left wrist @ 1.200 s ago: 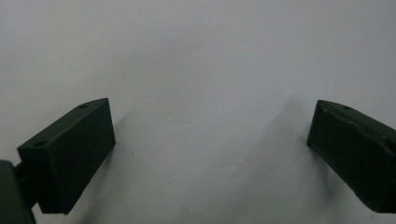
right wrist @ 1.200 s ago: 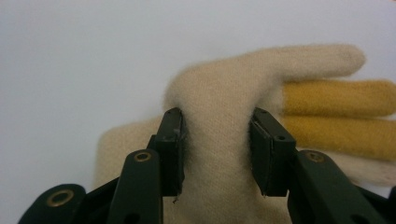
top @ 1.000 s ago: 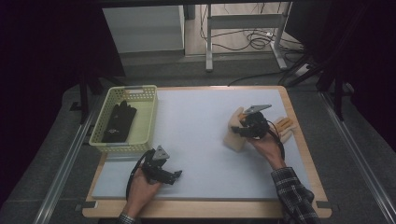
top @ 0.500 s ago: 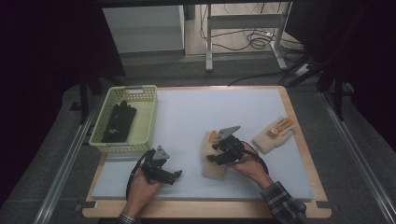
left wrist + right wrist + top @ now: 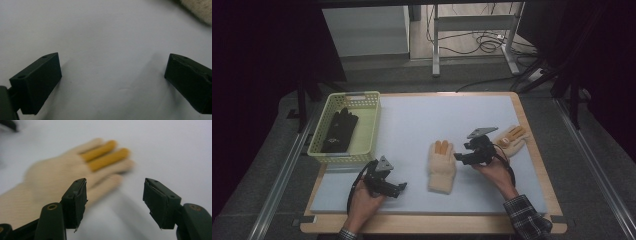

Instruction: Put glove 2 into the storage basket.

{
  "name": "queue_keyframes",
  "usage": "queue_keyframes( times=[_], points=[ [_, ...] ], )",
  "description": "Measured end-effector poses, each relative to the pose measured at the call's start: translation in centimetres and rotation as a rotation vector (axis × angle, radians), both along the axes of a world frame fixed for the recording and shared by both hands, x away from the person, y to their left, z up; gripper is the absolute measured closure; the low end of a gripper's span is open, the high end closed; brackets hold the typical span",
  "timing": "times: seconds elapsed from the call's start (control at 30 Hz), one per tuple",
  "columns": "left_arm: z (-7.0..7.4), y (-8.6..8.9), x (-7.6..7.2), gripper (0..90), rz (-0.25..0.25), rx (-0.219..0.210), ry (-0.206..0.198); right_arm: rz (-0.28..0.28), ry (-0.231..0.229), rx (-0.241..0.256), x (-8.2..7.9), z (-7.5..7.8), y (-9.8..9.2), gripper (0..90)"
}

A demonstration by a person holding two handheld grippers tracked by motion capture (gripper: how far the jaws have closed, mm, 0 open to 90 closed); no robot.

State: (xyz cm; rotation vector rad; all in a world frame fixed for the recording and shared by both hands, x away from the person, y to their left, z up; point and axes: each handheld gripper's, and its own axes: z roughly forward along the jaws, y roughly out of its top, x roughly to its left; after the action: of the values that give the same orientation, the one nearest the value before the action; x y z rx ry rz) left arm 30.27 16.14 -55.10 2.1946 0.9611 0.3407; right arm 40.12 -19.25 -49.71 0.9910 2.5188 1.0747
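A cream glove with two orange fingers (image 5: 441, 165) (image 5: 65, 175) lies flat in the middle of the white mat. A second matching glove (image 5: 511, 139) lies near the mat's right edge. My right gripper (image 5: 459, 156) (image 5: 115, 202) hovers just right of the middle glove, open, with nothing between its jaws. My left gripper (image 5: 399, 187) (image 5: 112, 77) rests low over bare mat at the front left, open and empty. The middle glove's cuff edge (image 5: 197, 10) shows at the top right corner of the left gripper view.
A pale green basket (image 5: 367, 125) stands at the mat's left side with a black glove (image 5: 339, 131) inside. The wooden table rim (image 5: 532, 145) frames the mat. Dark floor, a desk frame and cables lie beyond the far edge.
The right gripper carried a cream glove from the right side to the mat's middle, let it go and opened. The left gripper has stayed put.
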Motion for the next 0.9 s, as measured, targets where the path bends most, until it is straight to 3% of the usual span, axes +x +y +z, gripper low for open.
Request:
queue_keyframes(
  times=[0.2, 0.37, 0.53, 0.7, 0.83, 0.9],
  points=[
    [0.0, 0.0, 0.0, 1.0, 0.000, 0.000, 0.000, -0.132, -0.011, 0.017, 1.5, 0.6, -3.8, 35.8],
    [0.0, 0.0, 0.0, 1.0, 0.000, 0.000, 0.000, -0.245, -0.042, -0.023, 2.4, 1.4, -6.7, 36.4],
    [0.0, 0.0, 0.0, 1.0, 0.000, 0.000, 0.000, -0.346, -0.044, -0.054, 3.1, 1.1, -9.4, 39.6],
    [0.0, 0.0, 0.0, 1.0, 0.000, 0.000, 0.000, -0.429, -0.042, -0.107, 3.6, 0.1, -10.9, 38.7],
    [0.0, 0.0, 0.0, 1.0, 0.000, 0.000, 0.000, -0.451, -0.024, -0.101, 3.8, -0.8, -11.4, 37.6],
    [0.0, 0.0, 0.0, 1.0, 0.000, 0.000, 0.000, -0.451, -0.036, -0.123, 3.8, -1.2, -11.1, 38.2]
  ],
)
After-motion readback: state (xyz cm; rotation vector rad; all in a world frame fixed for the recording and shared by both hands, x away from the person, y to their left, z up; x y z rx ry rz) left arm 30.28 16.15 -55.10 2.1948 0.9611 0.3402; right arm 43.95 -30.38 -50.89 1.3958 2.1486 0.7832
